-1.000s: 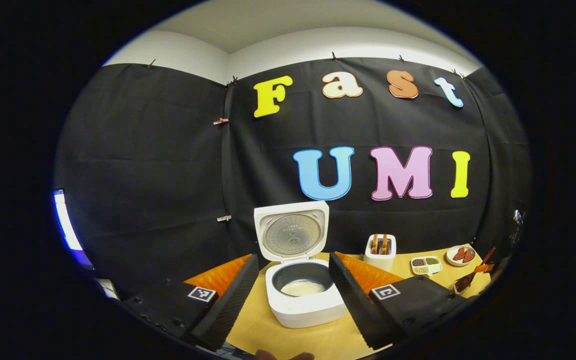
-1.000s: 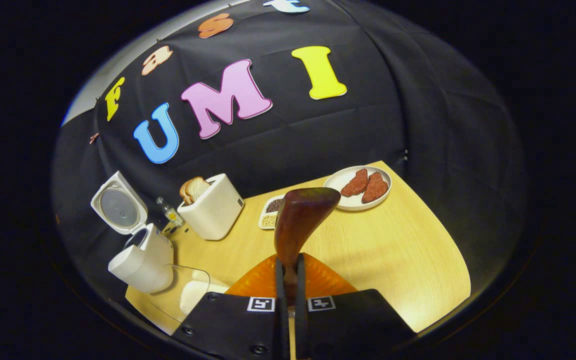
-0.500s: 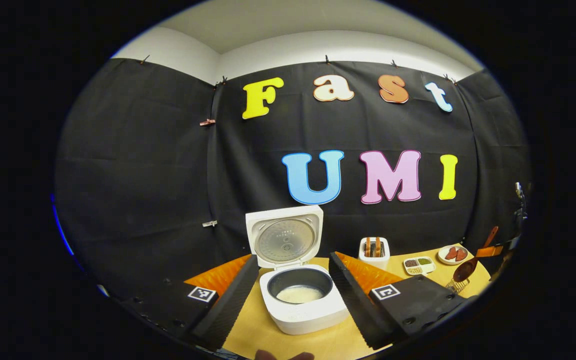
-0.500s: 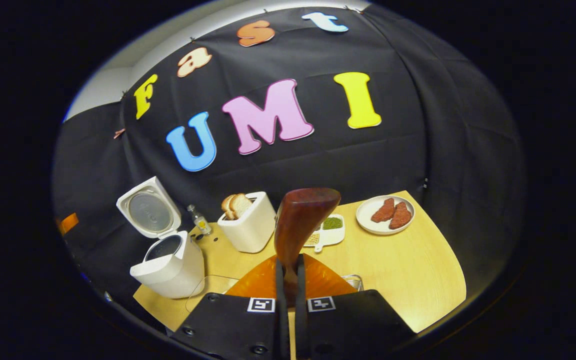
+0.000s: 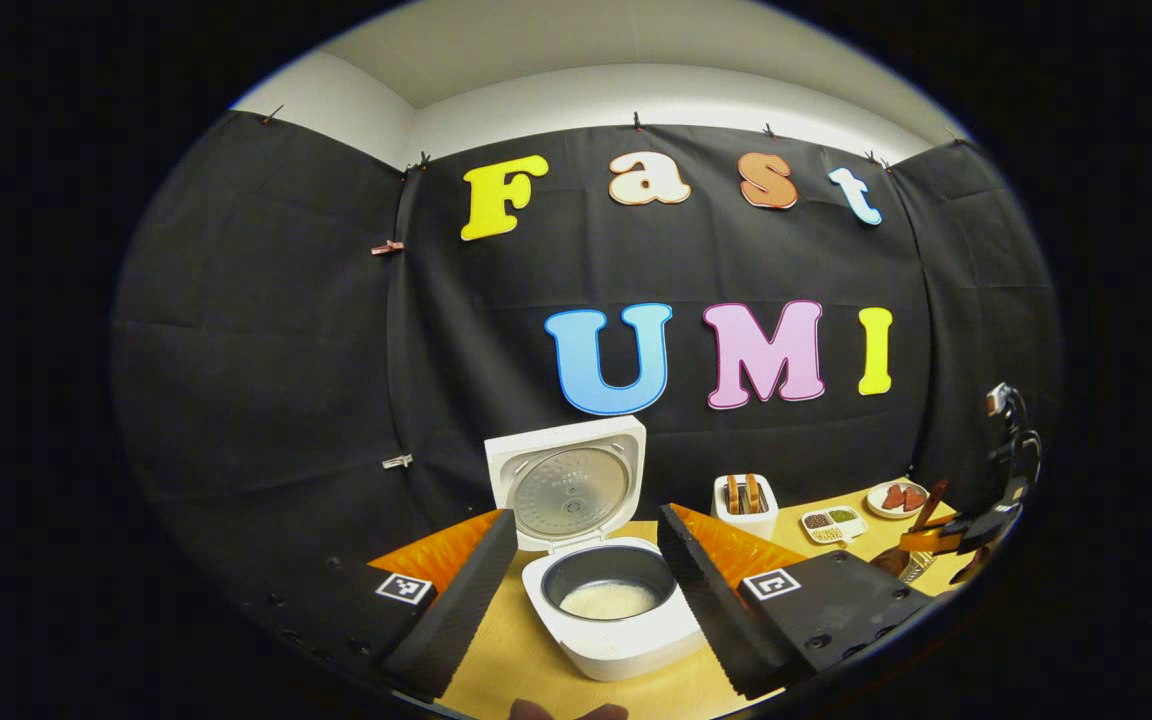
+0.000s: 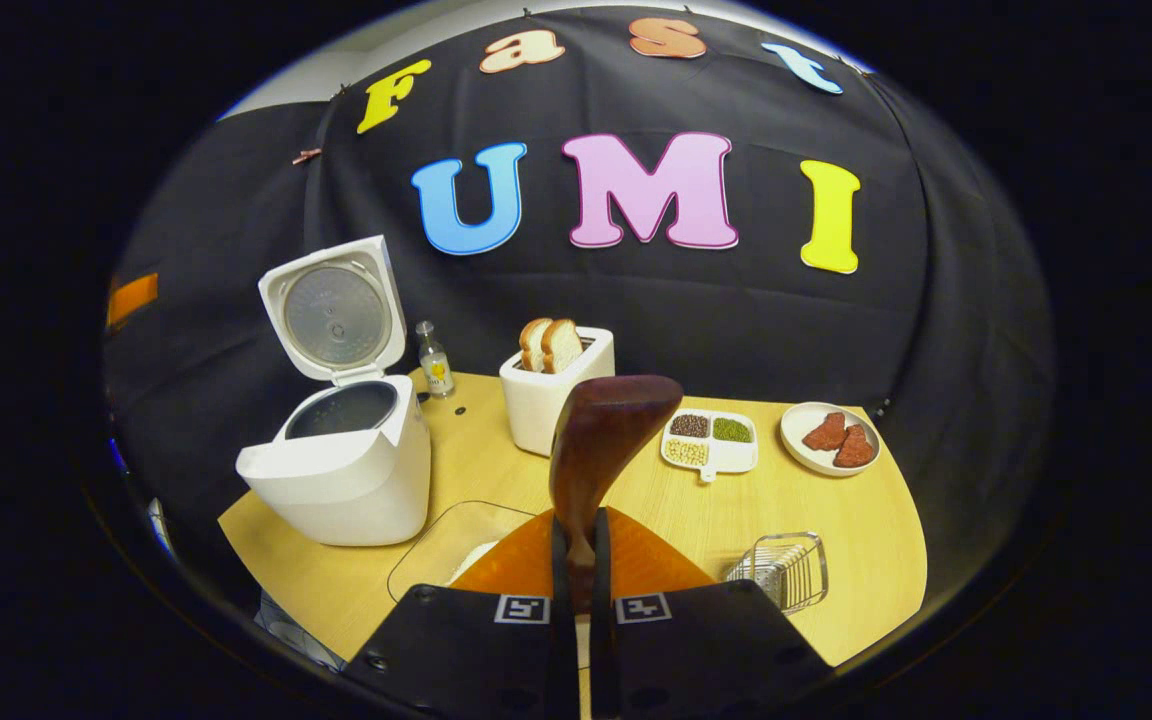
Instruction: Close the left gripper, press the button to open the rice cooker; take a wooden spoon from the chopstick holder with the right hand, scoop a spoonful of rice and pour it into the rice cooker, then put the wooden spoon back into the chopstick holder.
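Observation:
The white rice cooker (image 5: pixel 611 630) stands open with its lid (image 5: pixel 564 480) upright and white rice (image 5: pixel 608 598) in the pot. My left gripper (image 5: pixel 586 520) hovers in front of it, open, one finger on either side of the cooker. My right gripper (image 6: pixel 576 540) is shut on the handle of the wooden spoon (image 6: pixel 598 435), whose bowl stands up in front of the camera. The wire chopstick holder (image 6: pixel 784 570) lies at the lower right of that gripper. In the left gripper view the right gripper (image 5: pixel 966 530) and the spoon (image 5: pixel 911 535) are at the far right.
A glass dish of rice (image 6: pixel 451 545) sits just left of my right gripper, beside the cooker (image 6: pixel 341 465). Behind are a small bottle (image 6: pixel 433 360), a toaster with bread (image 6: pixel 548 385), a divided dish of beans (image 6: pixel 711 440) and a plate of meat (image 6: pixel 829 438) on the wooden table (image 6: pixel 836 510).
The right gripper view has levelled out and pulled back with the spoon still gripped; the wire holder has come into view at lower right. The left gripper drifted slightly and stays open.

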